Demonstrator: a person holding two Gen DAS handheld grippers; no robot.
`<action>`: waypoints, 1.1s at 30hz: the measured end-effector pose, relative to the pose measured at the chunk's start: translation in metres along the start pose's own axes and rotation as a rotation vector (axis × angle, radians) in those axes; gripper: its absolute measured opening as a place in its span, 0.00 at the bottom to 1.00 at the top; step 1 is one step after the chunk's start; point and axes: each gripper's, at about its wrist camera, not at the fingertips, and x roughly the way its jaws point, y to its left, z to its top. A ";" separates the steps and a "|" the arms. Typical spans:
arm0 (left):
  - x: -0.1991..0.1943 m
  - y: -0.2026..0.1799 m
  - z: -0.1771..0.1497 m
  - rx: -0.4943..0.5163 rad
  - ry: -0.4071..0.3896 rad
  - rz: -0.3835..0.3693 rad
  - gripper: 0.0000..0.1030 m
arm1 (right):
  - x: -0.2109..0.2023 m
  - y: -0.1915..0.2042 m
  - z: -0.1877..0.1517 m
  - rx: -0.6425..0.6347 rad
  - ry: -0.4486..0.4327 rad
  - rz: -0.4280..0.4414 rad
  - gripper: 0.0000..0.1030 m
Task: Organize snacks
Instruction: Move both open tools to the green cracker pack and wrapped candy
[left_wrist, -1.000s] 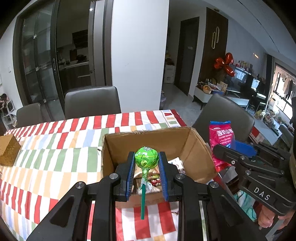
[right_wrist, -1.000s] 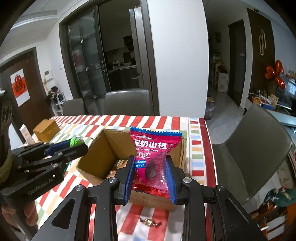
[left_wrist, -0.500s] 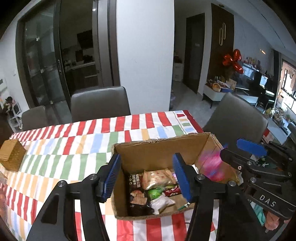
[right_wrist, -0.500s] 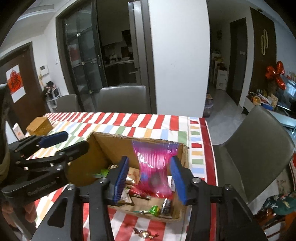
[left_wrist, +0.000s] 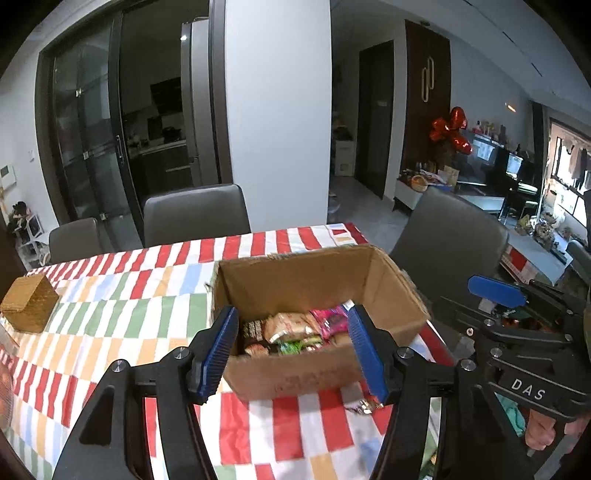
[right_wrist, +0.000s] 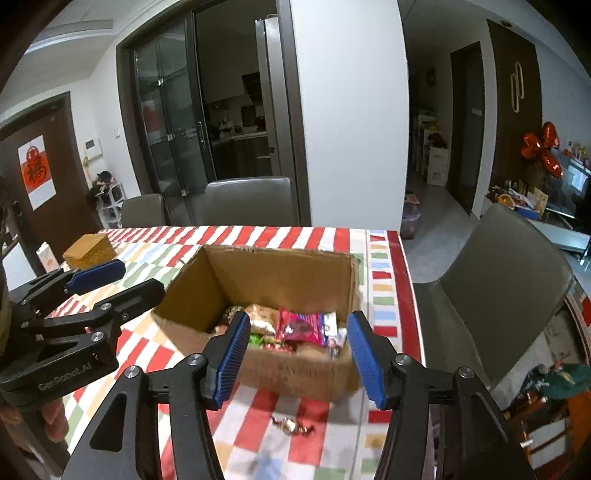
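Jaws of the left gripper (left_wrist: 291, 354) and right gripper (right_wrist: 295, 356) have just been opening and stand apart, empty, because the snacks (right_wrist: 299, 326) now lie in the cardboard box (right_wrist: 280, 273) at twelve o'clock on the desk (left_wrist: 122, 314).

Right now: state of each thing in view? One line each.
left gripper: open, empty, jaws just been opening
right gripper: open, empty, jaws just been opening
cardboard box: open-topped, upright, holds snacks
pink packet: lying inside box
green lollipop: lying inside box
wrapped candy: loose on tablecloth, outside box
wicker box: closed, far across table
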 end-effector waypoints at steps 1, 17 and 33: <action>-0.005 -0.004 -0.005 0.005 0.000 -0.007 0.62 | -0.004 0.000 -0.003 -0.001 -0.003 -0.004 0.55; -0.043 -0.057 -0.089 0.066 0.070 -0.090 0.66 | -0.068 -0.010 -0.088 -0.060 0.037 -0.067 0.60; -0.019 -0.114 -0.151 0.196 0.195 -0.202 0.67 | -0.063 -0.045 -0.172 -0.005 0.231 -0.114 0.60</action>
